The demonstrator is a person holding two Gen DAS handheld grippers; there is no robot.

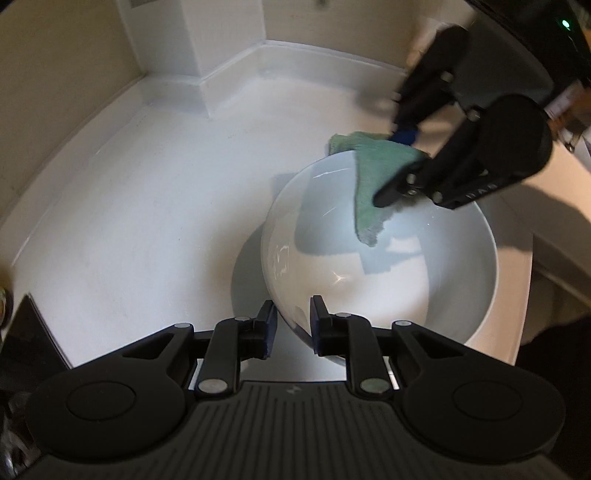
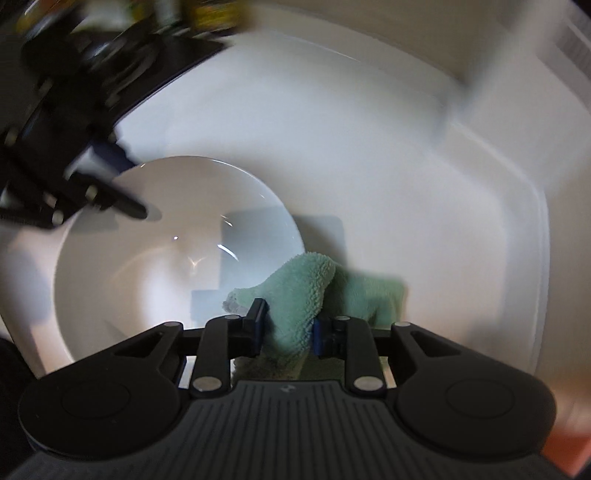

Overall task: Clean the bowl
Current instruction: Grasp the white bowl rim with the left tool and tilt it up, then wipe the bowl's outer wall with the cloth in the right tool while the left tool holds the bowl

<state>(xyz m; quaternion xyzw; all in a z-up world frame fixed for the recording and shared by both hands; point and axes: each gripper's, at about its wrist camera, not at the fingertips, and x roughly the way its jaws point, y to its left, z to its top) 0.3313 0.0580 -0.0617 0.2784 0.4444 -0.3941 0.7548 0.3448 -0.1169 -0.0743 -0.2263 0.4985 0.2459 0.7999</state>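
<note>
A white bowl [image 1: 376, 254] sits on a white counter [image 1: 159, 206]. My left gripper [image 1: 291, 325] is shut on the bowl's near rim, one finger inside and one outside. My right gripper [image 2: 288, 328] is shut on a green cloth [image 2: 299, 295]. In the left wrist view the right gripper [image 1: 397, 166] reaches in from the upper right and the cloth [image 1: 373, 177] hangs over the far rim into the bowl. In the right wrist view the bowl [image 2: 155, 258] lies ahead to the left, and the left gripper [image 2: 122, 177] holds its far rim.
A raised white backsplash [image 1: 295, 59] runs along the back of the counter, with a white column [image 1: 221, 44] in the corner. A dark panel [image 1: 33, 332] lies at the counter's left edge. Blurred items [image 2: 207, 14] stand at the top of the right wrist view.
</note>
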